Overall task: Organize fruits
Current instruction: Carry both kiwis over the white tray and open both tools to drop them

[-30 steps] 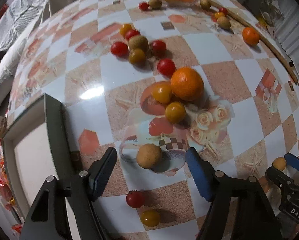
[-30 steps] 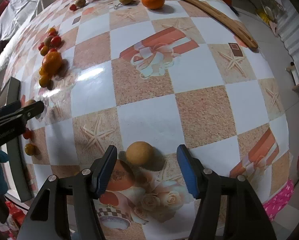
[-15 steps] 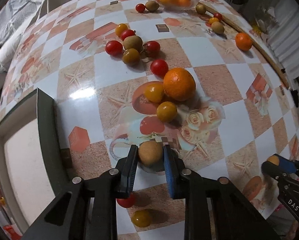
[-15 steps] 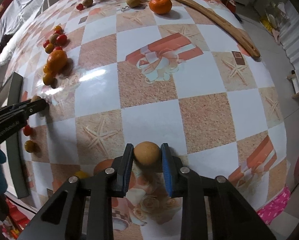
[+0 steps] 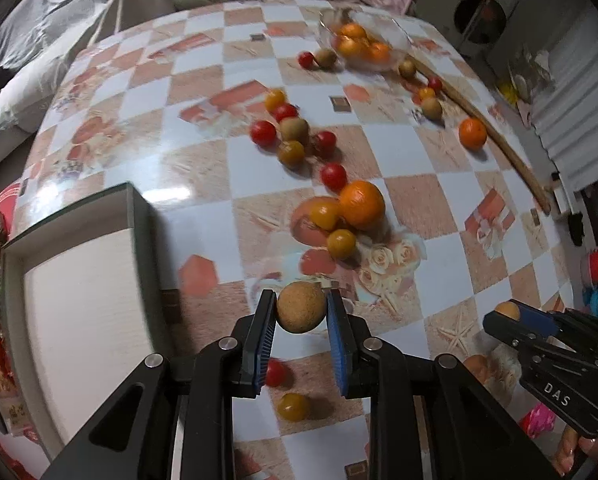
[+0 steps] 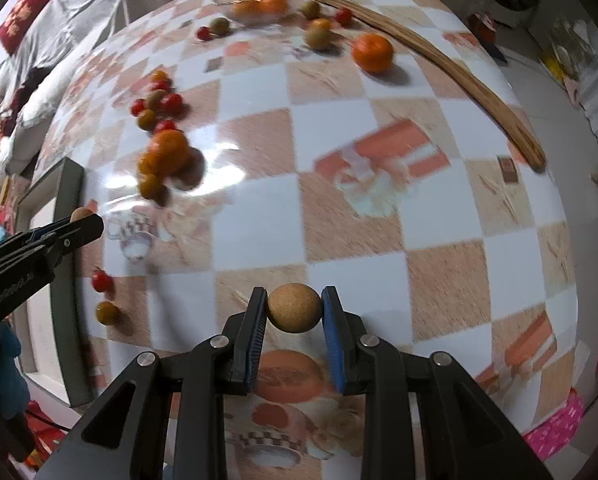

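Both carries underway. Left gripper (image 5: 301,314) fingers clamp a brown round fruit (image 5: 301,307), lifted above the near surface (image 5: 203,208). Right gripper (image 6: 294,309) fingers pinch a second brown fruit (image 6: 294,307), likewise raised. Next, likely: swing left to the dark-rimmed tray (image 5: 137,216), clearing its raised edge. Open surface lies right; loose tomatoes crowd the tray side.

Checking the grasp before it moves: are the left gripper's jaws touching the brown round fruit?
Touching. In the left wrist view the left gripper has both jaws pressed flat against the sides of the brown round fruit, with no gap on either side.
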